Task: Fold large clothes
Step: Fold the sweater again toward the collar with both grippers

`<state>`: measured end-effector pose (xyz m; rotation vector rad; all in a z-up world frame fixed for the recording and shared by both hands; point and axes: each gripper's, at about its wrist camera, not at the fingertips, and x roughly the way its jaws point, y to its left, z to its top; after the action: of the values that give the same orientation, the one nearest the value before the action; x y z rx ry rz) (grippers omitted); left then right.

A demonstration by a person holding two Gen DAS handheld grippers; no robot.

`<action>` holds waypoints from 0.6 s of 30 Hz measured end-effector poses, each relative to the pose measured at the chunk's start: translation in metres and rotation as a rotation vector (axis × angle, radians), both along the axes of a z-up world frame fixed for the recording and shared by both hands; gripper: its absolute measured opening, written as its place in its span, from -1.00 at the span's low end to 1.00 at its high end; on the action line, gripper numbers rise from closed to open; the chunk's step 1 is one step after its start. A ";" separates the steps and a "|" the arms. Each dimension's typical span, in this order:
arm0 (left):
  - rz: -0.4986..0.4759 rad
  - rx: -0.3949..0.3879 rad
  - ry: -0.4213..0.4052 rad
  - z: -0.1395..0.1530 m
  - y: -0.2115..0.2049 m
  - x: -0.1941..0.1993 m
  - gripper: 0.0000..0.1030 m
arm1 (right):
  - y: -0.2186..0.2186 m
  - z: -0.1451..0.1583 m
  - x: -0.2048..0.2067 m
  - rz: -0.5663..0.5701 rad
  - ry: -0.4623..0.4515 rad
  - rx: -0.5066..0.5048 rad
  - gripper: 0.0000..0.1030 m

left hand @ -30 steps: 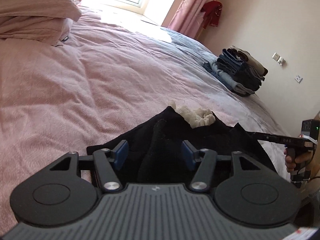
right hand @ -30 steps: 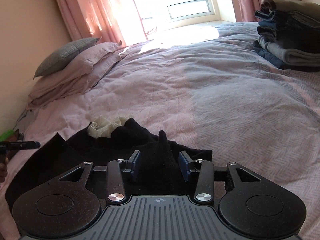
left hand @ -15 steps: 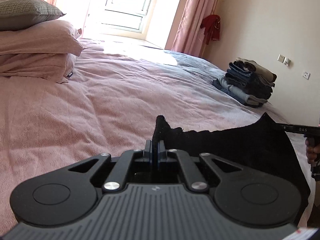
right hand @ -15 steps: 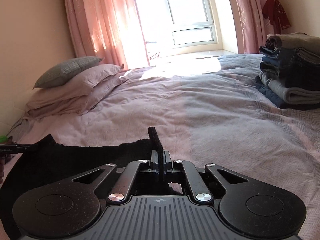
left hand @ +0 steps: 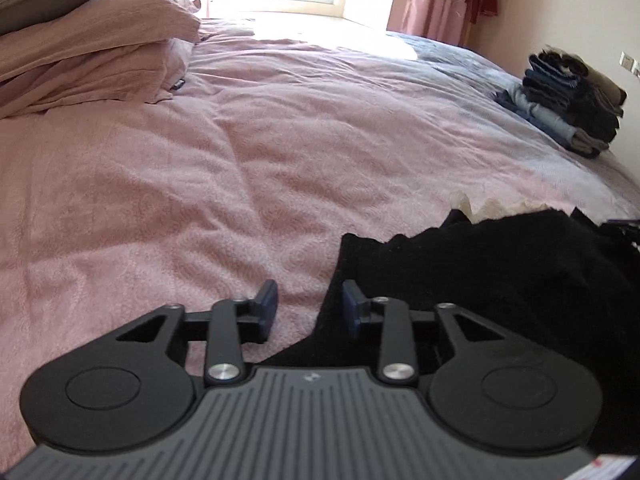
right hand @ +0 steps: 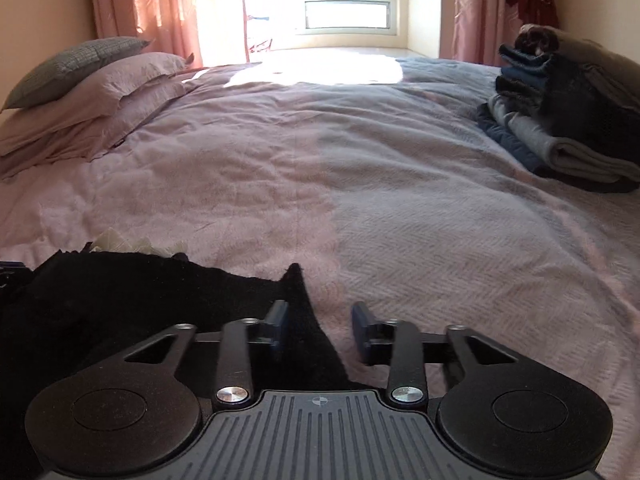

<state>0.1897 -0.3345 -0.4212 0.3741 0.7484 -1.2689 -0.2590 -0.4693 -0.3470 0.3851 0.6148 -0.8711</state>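
With both of my tools pointing down over the near edge of the bed (right hand: 360, 168), I look across a pink quilt toward a bright window (right hand: 348, 12) at the far side. My left gripper (left hand: 308, 306) has just been opening; its blue pads stand apart, and the left corner of the black garment (left hand: 500, 280) lies just under the right-hand pad, not pinched. My right gripper (right hand: 320, 330) has also just been opening; a pointed corner of the same black garment (right hand: 140, 300) rises between its pads, close against the left one, and the pads do not press it. The garment lies flat along the near edge of the bed, stretched between my two tools. A cream-coloured piece of cloth (right hand: 120, 242) peeks out just behind its far edge. Pink pillows (right hand: 104, 92) topped by a grey cushion (right hand: 76, 60) are stacked at the far left corner. A pile of folded clothes (right hand: 568, 120) sits near the right edge. Pink curtains (right hand: 148, 0) frame the window.
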 end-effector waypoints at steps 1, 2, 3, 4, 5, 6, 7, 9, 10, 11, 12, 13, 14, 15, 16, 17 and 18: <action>0.020 -0.018 0.040 0.006 0.010 0.005 -0.26 | 0.008 0.010 -0.013 -0.019 -0.036 -0.001 -0.05; 0.031 -0.030 0.074 0.010 0.020 0.010 -0.25 | 0.018 0.019 -0.026 -0.037 -0.074 0.007 -0.03; 0.045 -0.041 0.107 0.015 0.034 0.014 -0.22 | 0.029 0.026 -0.042 -0.058 -0.119 0.024 -0.01; 0.064 -0.055 0.134 0.022 0.052 0.016 -0.18 | 0.041 0.031 -0.059 -0.080 -0.156 0.047 0.00; 0.074 -0.067 0.154 0.027 0.069 0.016 -0.18 | 0.053 0.033 -0.073 -0.094 -0.187 0.074 0.02; 0.081 -0.080 0.175 0.030 0.087 0.016 -0.17 | 0.066 0.032 -0.089 -0.109 -0.222 0.106 0.02; 0.090 -0.094 0.207 0.034 0.108 0.014 -0.13 | 0.080 0.031 -0.104 -0.130 -0.258 0.136 0.02; 0.115 -0.114 0.280 0.035 0.144 0.009 -0.06 | 0.104 0.025 -0.129 -0.163 -0.322 0.200 0.03; 0.123 -0.123 0.325 0.034 0.163 0.005 0.02 | 0.115 0.021 -0.138 -0.177 -0.347 0.229 0.03; 0.135 -0.124 0.362 0.032 0.178 0.001 0.11 | 0.124 0.018 -0.145 -0.192 -0.362 0.247 0.03; 0.155 -0.128 0.392 0.029 0.191 -0.003 0.23 | 0.133 0.015 -0.150 -0.203 -0.371 0.263 0.03; 0.174 -0.144 0.423 0.028 0.204 -0.007 0.27 | 0.140 0.012 -0.153 -0.212 -0.380 0.275 0.03; 0.187 -0.156 0.455 0.025 0.213 -0.010 0.27 | 0.146 0.009 -0.155 -0.221 -0.400 0.283 0.03; 0.199 -0.170 0.478 0.024 0.221 -0.012 0.27 | 0.149 0.005 -0.157 -0.227 -0.425 0.298 0.03; 0.214 -0.189 0.498 0.023 0.228 -0.014 0.32 | 0.152 0.002 -0.158 -0.229 -0.445 0.320 0.03; 0.220 -0.203 0.516 0.021 0.232 -0.016 0.34 | 0.153 0.000 -0.157 -0.229 -0.457 0.336 0.03; 0.223 -0.212 0.532 0.019 0.234 -0.018 0.34 | 0.154 -0.004 -0.157 -0.232 -0.469 0.340 0.03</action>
<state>0.1716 -0.1005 -0.4021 -0.2282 1.0579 -1.2302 -0.4159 -0.3152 -0.3506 0.9529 0.2810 -0.8562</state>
